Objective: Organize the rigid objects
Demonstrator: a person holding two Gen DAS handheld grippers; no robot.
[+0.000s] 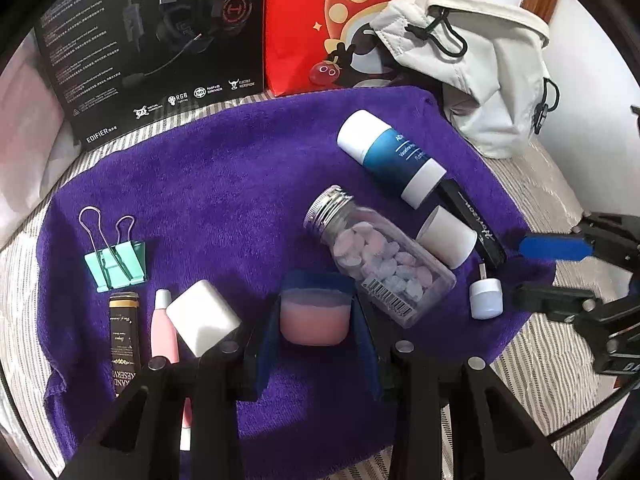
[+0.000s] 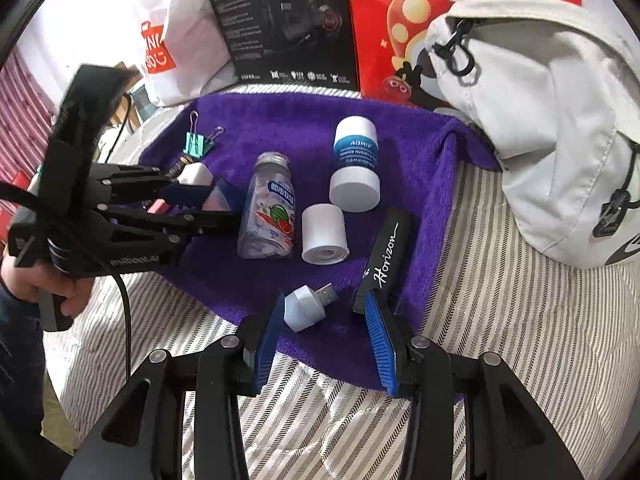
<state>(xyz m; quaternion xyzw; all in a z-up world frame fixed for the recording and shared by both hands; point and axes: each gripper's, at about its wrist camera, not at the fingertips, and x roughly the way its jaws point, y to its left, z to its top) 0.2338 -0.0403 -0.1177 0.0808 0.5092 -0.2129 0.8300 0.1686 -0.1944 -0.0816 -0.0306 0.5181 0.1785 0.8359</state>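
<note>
My left gripper (image 1: pixel 316 300) is shut on a pink block (image 1: pixel 314 322), low over the purple towel (image 1: pixel 220 184). To its left lie a white box (image 1: pixel 202 316), a pink tube (image 1: pixel 162 330), a black-gold tube (image 1: pixel 124 336) and a green binder clip (image 1: pixel 116 264). To its right lie a candy bottle (image 1: pixel 380 256), a white roll (image 1: pixel 448 236), a blue-white tube (image 1: pixel 394 156) and a black Horizon stick (image 1: pixel 474 220). My right gripper (image 2: pixel 324 304) stands open around a small light-blue USB plug (image 2: pixel 306 304), which rests on the towel (image 2: pixel 288 128).
A black headset box (image 1: pixel 160 40) and a red mushroom bag (image 1: pixel 340 20) stand behind the towel. A grey-white backpack (image 2: pixel 552 120) sits at the right on the striped bedding (image 2: pixel 500 320). A hand (image 2: pixel 36 284) holds the left gripper (image 2: pixel 212 200).
</note>
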